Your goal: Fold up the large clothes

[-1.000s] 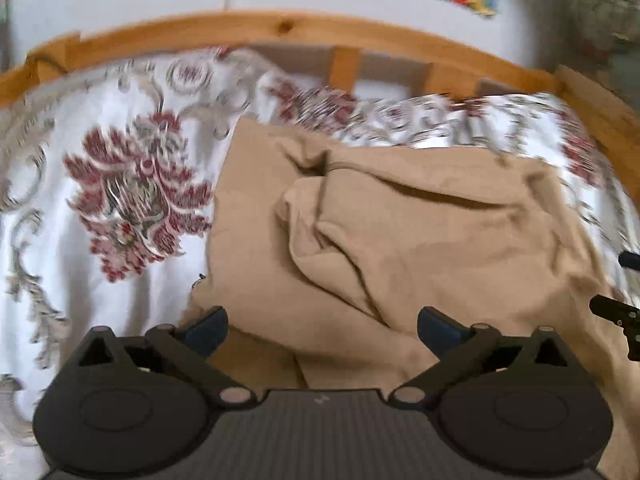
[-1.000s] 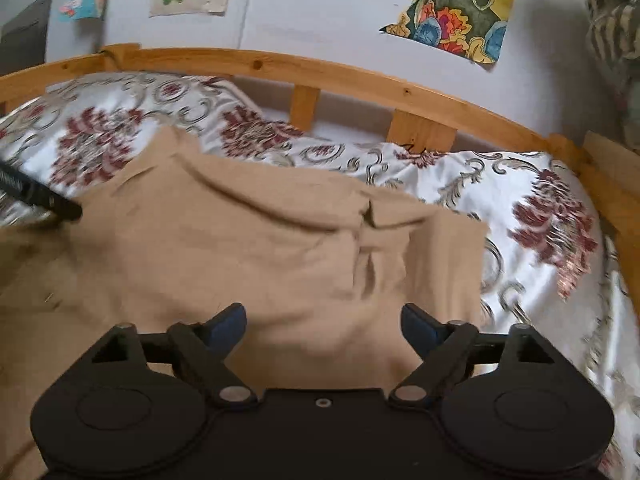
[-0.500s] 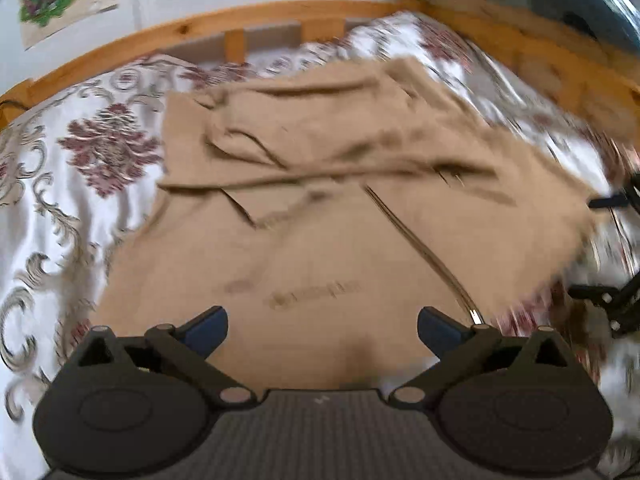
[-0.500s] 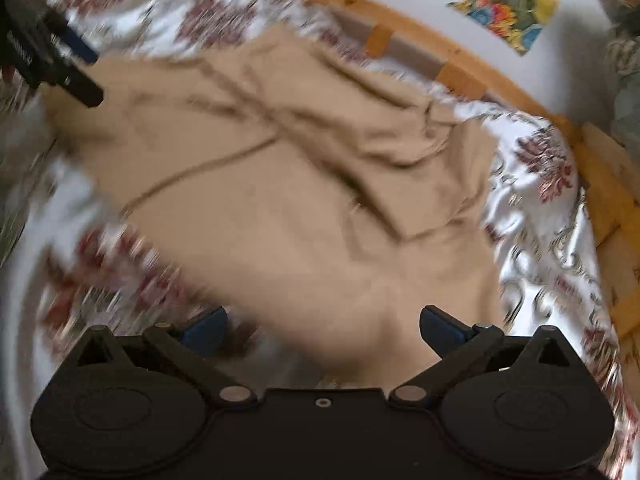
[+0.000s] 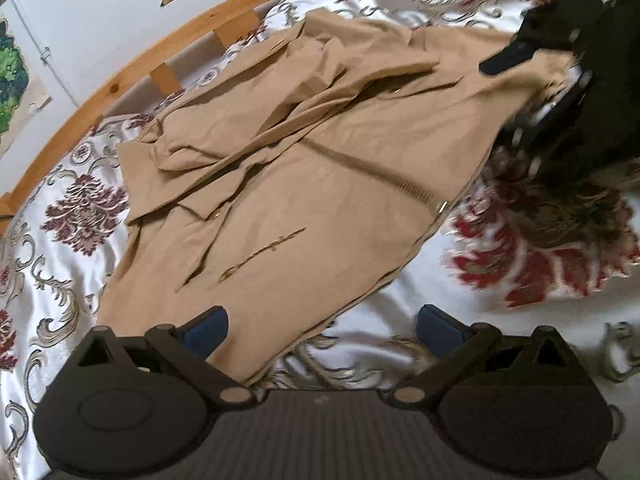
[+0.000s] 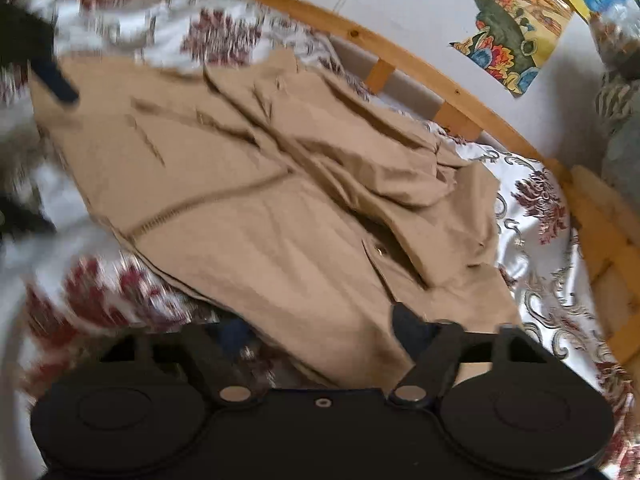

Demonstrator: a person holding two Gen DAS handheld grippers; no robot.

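The tan coat (image 5: 288, 184) lies spread on the bed (image 5: 60, 264), collar toward the upper left of the frame, long axis running down to the hem. Both jaws stand apart: left hand-held gripper (image 5: 320, 326) and right hand-held gripper (image 6: 320, 332) hover at the hem corners. Likely next: clamp both and fold upward.

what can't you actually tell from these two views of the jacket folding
Right wrist view: whether the right tongs have pinched the jacket hem; motion blur and shadow smear one finger.
Left wrist view: the jacket's far corner, covered by the blurred right tongs.
Right wrist view: the left tongs, a dark smear cut by the left edge.
Both views: collar, buried under bunched folds.
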